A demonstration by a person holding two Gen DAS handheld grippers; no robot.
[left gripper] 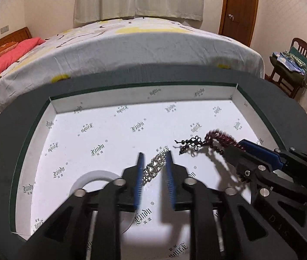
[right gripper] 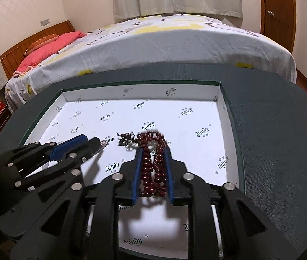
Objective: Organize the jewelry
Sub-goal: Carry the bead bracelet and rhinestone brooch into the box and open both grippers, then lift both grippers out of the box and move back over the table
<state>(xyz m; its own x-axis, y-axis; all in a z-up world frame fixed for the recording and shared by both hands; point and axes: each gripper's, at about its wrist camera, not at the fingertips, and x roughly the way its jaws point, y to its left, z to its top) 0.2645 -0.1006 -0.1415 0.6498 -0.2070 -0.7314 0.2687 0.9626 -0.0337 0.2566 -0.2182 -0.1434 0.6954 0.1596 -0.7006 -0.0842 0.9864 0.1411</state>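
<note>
Inside the shallow white box (left gripper: 142, 96) on the dark grey worktop (right gripper: 272, 130), both my tools are down low over the lining. The writing is everywhere: one word in black gothic script, repeated all over the floor and walls, which looks like "Lindu". Each has small marks beside it, too small for me to read.

Left tongs (left gripper: 154, 152): jaws parted, and the sparkly silver bracelet (left gripper: 154, 165) lies slantwise between the blue pads with white lining showing on either side of it. I read that as loose, not clamped. From the right camera only its tip (right gripper: 104, 144) pokes out past the left tongs (right gripper: 95, 139).

Right tongs (right gripper: 153, 148): the dark red beads (right gripper: 153, 171) fill the gap between the pads in doubled strands. Their far end is blurred. Whether the pads press on them, I cannot tell. A black knotted tassel (right gripper: 127, 139) trails off the beads toward the left tongs.

In the left camera the right tongs (left gripper: 229, 149) come in from the right, the beads (left gripper: 218, 137) curling out of the tips and the tassel (left gripper: 194, 144) just beside the bracelet's far end.

Beyond the worktop, a bed (left gripper: 153, 43) with a pale patterned sheet.
</note>
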